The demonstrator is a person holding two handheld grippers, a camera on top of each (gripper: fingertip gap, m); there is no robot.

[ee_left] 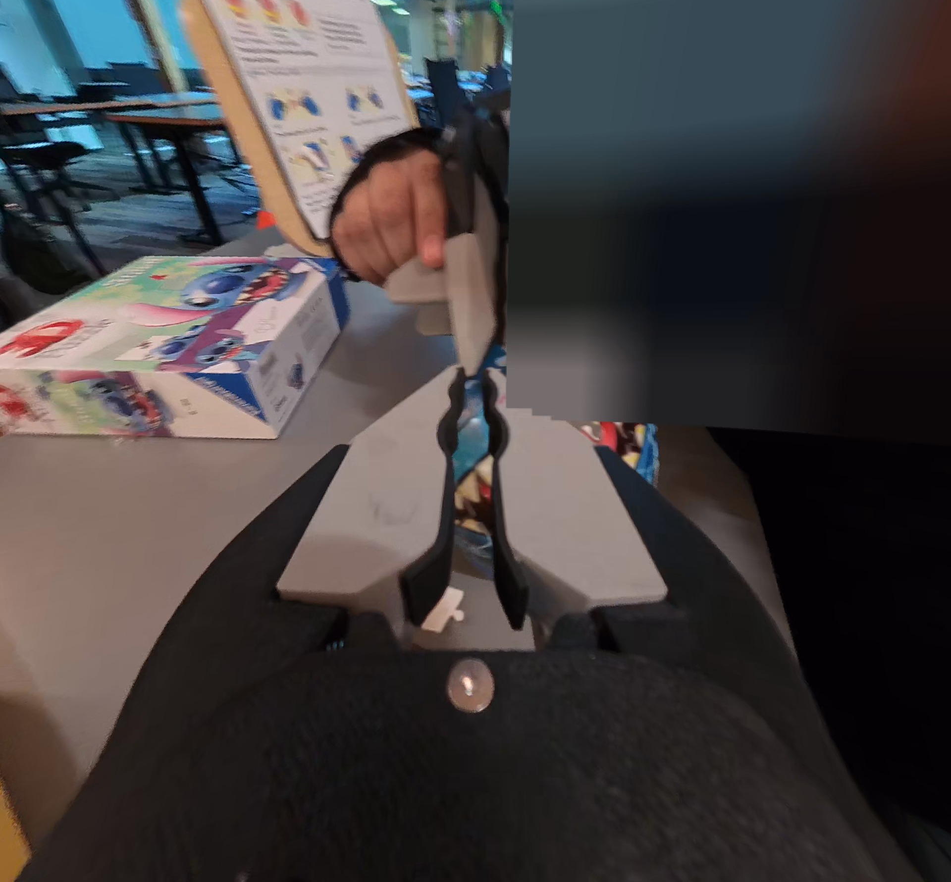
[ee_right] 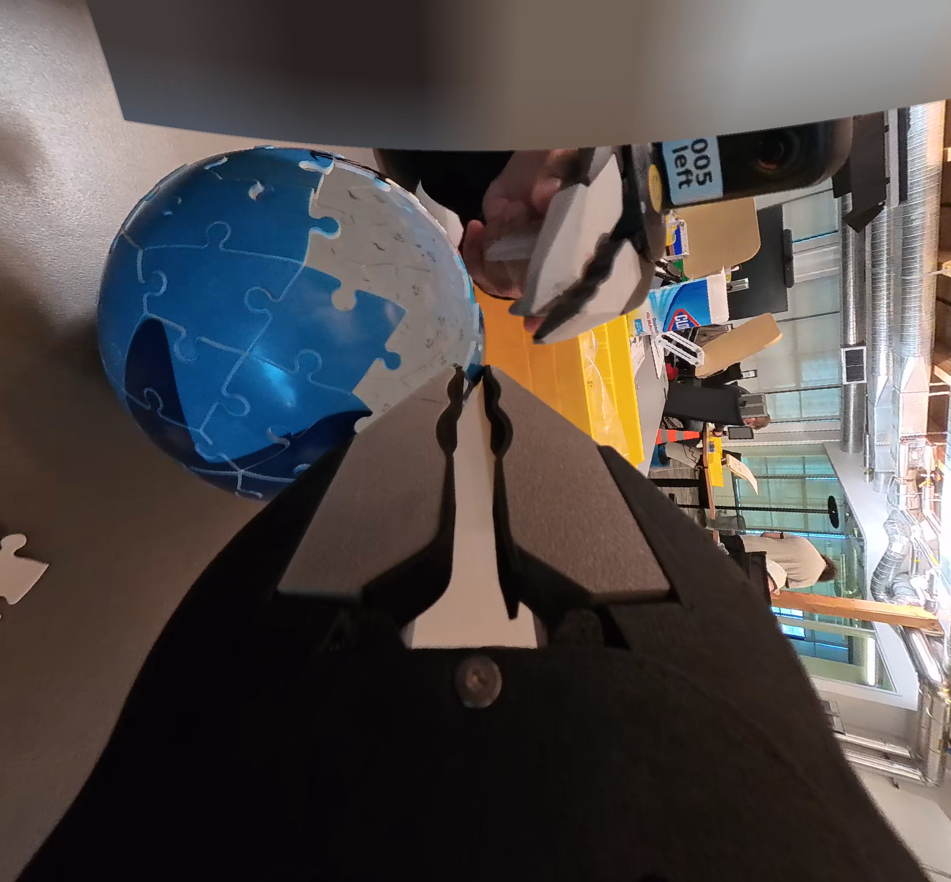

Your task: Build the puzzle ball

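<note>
The puzzle ball (ee_right: 247,322) is a partly built shell on the grey table (ee_right: 62,394), blue outside and white inside. My right gripper (ee_right: 471,374) has its tips at the shell's open rim, with the jaws closed on a white-backed puzzle piece (ee_right: 471,523). In the left wrist view this gripper (ee_left: 471,366) points down, held by a hand (ee_left: 391,219). My left gripper (ee_left: 472,378) is shut and empty, just above the ball (ee_left: 476,476), which shows through the slit between the fingers. It also shows in the right wrist view (ee_right: 532,330), beside the ball.
The puzzle box (ee_left: 170,343) lies on the table at the left. An instruction sheet on a cardboard stand (ee_left: 293,60) is behind it. Loose white pieces lie on the table (ee_right: 20,569) and under my left gripper (ee_left: 445,610). A yellow bin (ee_right: 597,384) sits beyond the ball. Only a small space, under 4 cm, lies between the two pairs of fingers.
</note>
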